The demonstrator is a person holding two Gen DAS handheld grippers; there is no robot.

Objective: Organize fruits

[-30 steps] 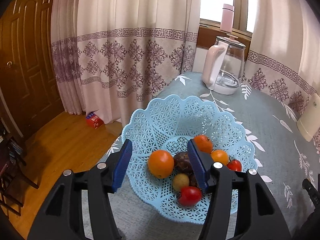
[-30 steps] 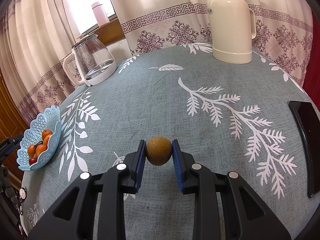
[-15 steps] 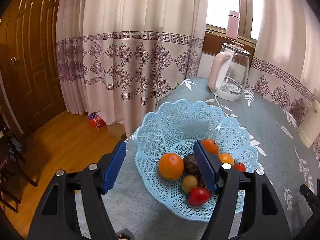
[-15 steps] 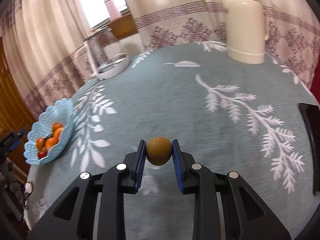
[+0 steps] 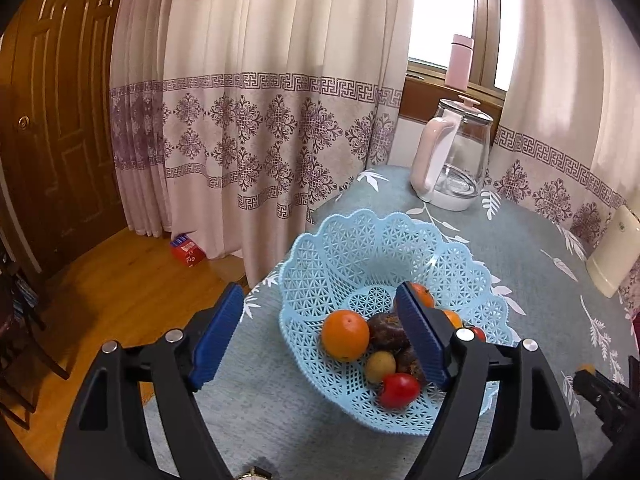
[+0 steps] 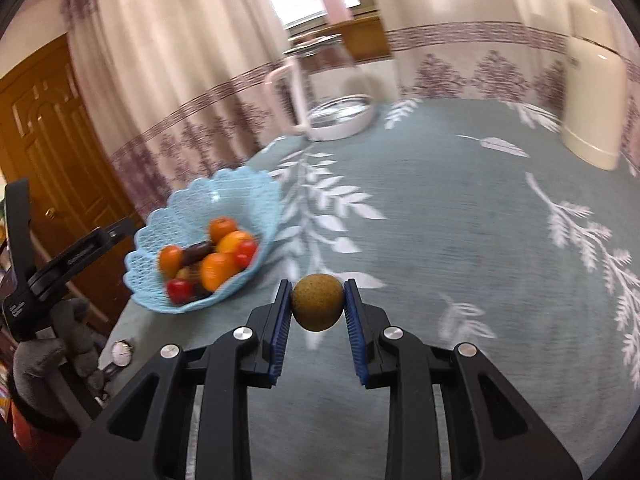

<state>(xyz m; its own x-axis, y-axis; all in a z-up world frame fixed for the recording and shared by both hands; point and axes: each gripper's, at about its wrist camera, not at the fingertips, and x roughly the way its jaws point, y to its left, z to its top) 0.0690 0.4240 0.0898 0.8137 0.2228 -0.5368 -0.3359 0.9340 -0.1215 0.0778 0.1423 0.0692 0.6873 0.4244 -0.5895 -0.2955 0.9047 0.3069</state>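
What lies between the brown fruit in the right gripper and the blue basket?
Only bare tablecloth, as the right wrist view shows. The brown fruit in the right gripper has a clear stretch to the basket.

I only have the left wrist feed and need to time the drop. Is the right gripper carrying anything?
Observer: Yes. The right gripper is shut on a brown round fruit, pinched between both blue pads.
Operator: Is it over the blue basket yet?
Observer: No. In the right wrist view the blue basket sits ahead and to the left of the fruit, near the table's edge.
Operator: Anything on the table near the basket I should avoid?
Observer: A wristwatch lies at the table's edge, just in front of the basket.
Operator: And my left gripper?
Observer: The left gripper is open and empty, one finger beside the basket, the other in front of its fruit.
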